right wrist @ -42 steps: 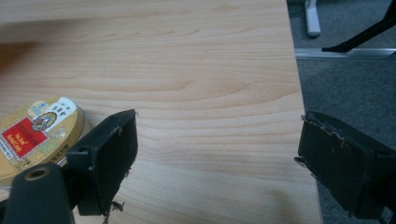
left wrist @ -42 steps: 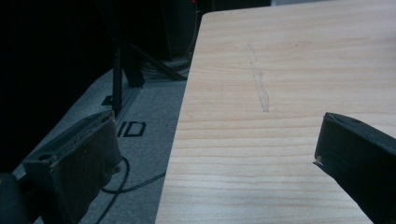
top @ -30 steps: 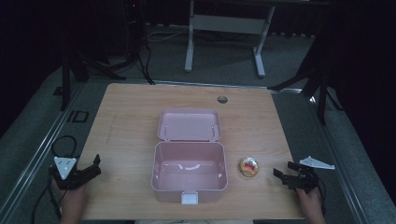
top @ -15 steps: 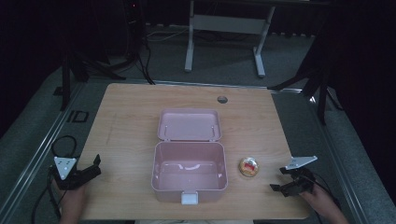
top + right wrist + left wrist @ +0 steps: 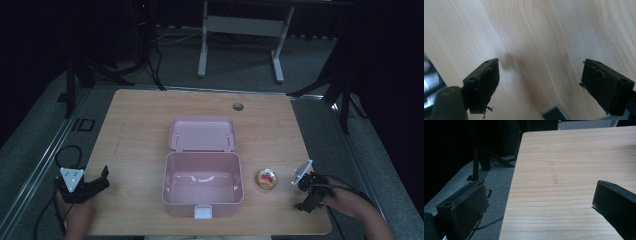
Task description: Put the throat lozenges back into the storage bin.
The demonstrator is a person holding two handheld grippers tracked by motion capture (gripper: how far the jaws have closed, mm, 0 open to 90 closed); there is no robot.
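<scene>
An open pink box (image 5: pixel 202 184) sits near the table's front middle, its lid (image 5: pixel 202 134) laid back flat behind it. A small round item with a red and yellow top (image 5: pixel 266 178) lies just right of the box. My left gripper (image 5: pixel 100 181) rests at the table's front left edge, open, jaws wide over bare wood (image 5: pixel 541 197). My right gripper (image 5: pixel 306 199) is at the front right, tipped steeply down toward the tabletop, open with nothing between its jaws (image 5: pixel 539 82). It is a short way right of the round item.
The wooden table (image 5: pixel 140 125) has a cable hole (image 5: pixel 238 106) at the back. A faint pencil-like scratch (image 5: pixel 552 167) marks the wood ahead of the left gripper. Dark floor, stand legs and cables surround the table.
The right gripper has twisted and tipped downward, its grey plate swinging up and left, while drifting slightly toward the front edge. The left gripper has stayed put.
</scene>
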